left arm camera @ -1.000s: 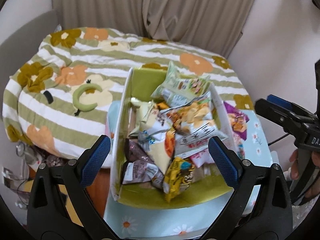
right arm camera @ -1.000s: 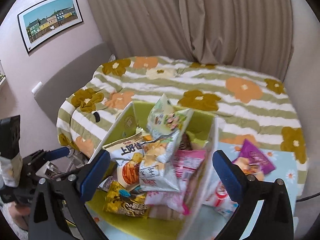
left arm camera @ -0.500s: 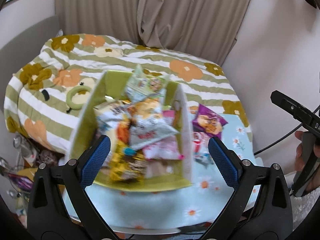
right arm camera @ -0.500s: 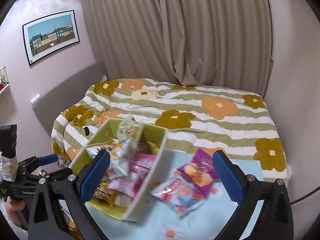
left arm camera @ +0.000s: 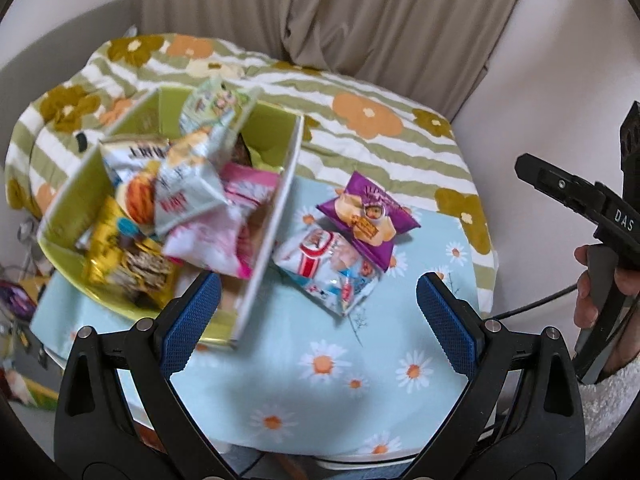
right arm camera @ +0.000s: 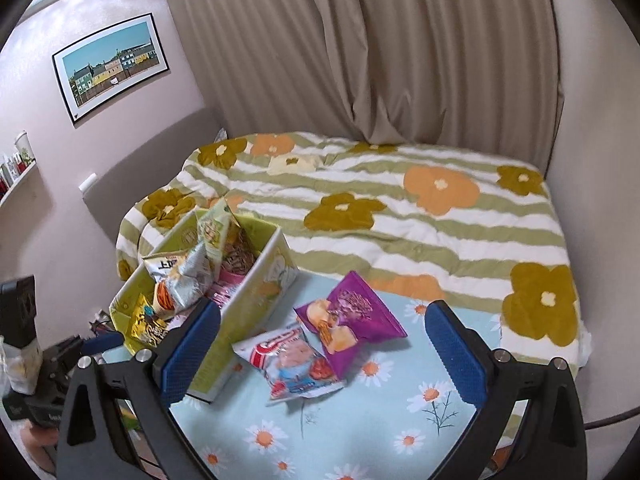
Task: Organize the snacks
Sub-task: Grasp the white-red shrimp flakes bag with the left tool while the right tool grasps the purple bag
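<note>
Purple and white, two snack packets are lying loose on the daisy-print cloth point(right arm camera: 360, 432): the purple bag point(right arm camera: 352, 316) overlapping the white bag point(right arm camera: 294, 364), both just beside the green box point(right arm camera: 256, 300), which is already heaped. I am holding my left gripper point(left arm camera: 318, 314) and right gripper point(right arm camera: 322, 354) above them, jaws spread wide, gripping nothing. The box's contents are blurring in the left view, so free space is probably scarce. I am advising taking the purple bag first, pinching a sealed edge.

Green cardboard box point(right arm camera: 256, 312) crammed with snack bags at tablecloth's left edge; purple chip bag point(right arm camera: 352, 316) overlaps white-red snack packet point(right arm camera: 292, 364) mid-cloth.
</note>
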